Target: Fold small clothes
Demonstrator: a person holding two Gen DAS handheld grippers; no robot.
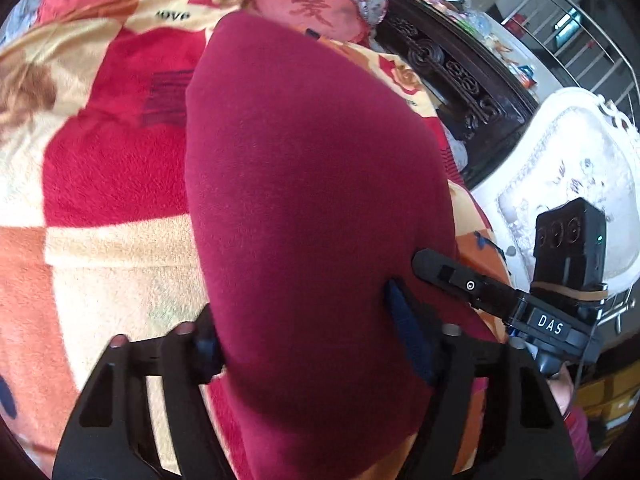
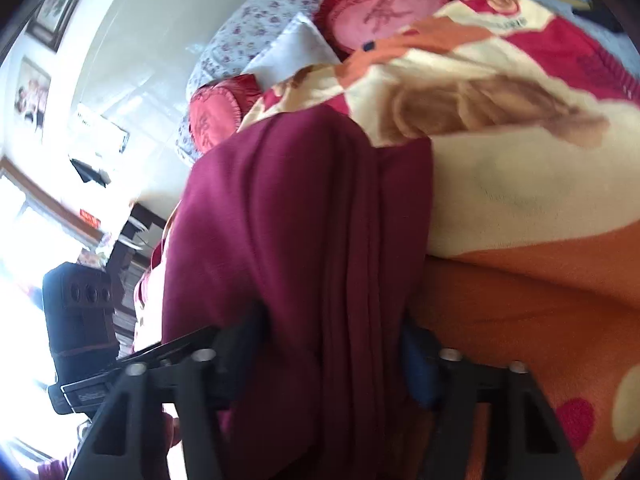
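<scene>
Left wrist view: left gripper [image 1: 308, 336] pinched the maroon garment [image 1: 312, 184], which stretched ahead over the patterned blanket [image 1: 108, 168]; right gripper [image 1: 444, 272] gripped its right edge. Right wrist view: right gripper [image 2: 332, 360] clamped bunched maroon garment [image 2: 296, 240], blanket [image 2: 520, 184] beyond.

The dark maroon knit cloth garment [image 1: 312, 184] is lifted off the bed, stretched taut into a smooth, broad panel that narrows toward 12 o'clock in the left wrist view. In the right wrist view the same garment [image 2: 304, 240] hangs bunched in long vertical folds, running from 6 o'clock up toward centre.
</scene>
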